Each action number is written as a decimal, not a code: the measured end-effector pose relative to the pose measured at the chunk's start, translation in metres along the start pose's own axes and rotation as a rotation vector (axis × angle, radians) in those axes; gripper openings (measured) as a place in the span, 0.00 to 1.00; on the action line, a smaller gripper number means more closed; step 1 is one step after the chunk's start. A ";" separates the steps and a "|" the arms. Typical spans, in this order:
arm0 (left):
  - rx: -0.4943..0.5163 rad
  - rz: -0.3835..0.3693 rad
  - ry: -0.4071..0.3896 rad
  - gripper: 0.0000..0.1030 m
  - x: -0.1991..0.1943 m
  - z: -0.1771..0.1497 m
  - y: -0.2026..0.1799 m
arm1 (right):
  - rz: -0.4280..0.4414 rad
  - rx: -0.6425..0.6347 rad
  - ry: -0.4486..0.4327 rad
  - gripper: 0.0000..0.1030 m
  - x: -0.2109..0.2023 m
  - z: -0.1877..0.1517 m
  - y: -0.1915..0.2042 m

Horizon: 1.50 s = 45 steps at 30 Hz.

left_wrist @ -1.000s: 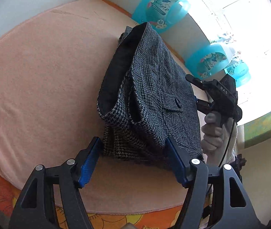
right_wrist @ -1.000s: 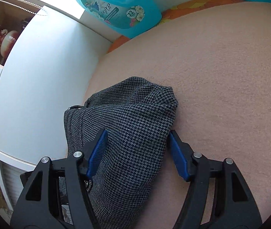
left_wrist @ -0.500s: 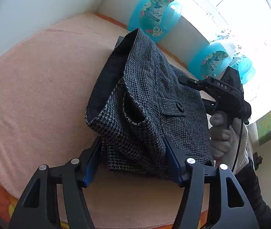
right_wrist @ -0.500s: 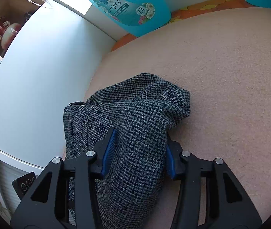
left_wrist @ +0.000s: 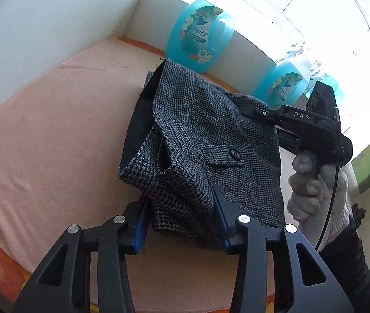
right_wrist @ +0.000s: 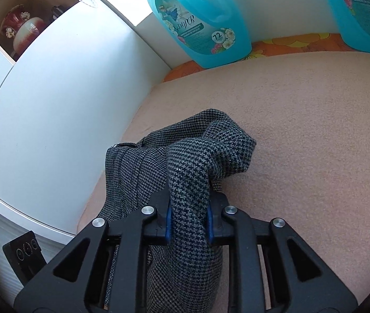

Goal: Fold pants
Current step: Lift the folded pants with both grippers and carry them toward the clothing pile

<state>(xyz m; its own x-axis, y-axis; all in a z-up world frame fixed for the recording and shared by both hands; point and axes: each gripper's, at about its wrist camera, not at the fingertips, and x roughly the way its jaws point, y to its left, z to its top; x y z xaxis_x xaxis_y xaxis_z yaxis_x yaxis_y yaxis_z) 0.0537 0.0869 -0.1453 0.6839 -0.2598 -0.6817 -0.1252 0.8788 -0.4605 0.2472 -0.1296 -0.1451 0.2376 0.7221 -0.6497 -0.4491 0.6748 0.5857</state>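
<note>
Peach towel-covered bench (left_wrist: 54, 135) carries the grey houndstooth wool pants (left_wrist: 205, 140), bunched centrally; thick, soft, floppy. Left claw (left_wrist: 182, 216) and right claw (right_wrist: 189, 219) both clamp folded edges, sensible holds.

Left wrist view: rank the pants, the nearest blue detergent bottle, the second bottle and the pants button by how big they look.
1. pants
2. nearest detergent bottle
3. second detergent bottle, partly hidden and farther off, so its true size against the first is unsure
4. button
</note>
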 end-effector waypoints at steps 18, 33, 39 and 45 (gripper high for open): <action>0.062 0.022 -0.061 0.35 -0.003 0.001 -0.016 | -0.108 -0.225 -0.048 0.18 -0.019 -0.009 0.063; 0.082 -0.079 -0.120 0.33 -0.025 0.011 -0.035 | -0.129 -0.307 -0.141 0.17 -0.065 -0.007 0.093; 0.147 -0.133 -0.134 0.33 -0.026 0.022 -0.070 | -0.180 -0.329 -0.204 0.17 -0.109 0.003 0.091; 0.230 -0.211 -0.136 0.33 -0.019 0.032 -0.122 | -0.261 -0.320 -0.276 0.17 -0.167 0.014 0.073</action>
<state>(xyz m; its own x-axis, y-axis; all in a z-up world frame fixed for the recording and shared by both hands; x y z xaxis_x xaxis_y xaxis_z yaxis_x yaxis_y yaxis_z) 0.0795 -0.0028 -0.0581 0.7689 -0.4033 -0.4961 0.1841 0.8828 -0.4322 0.1867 -0.1992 0.0133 0.5771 0.5782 -0.5767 -0.5762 0.7888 0.2142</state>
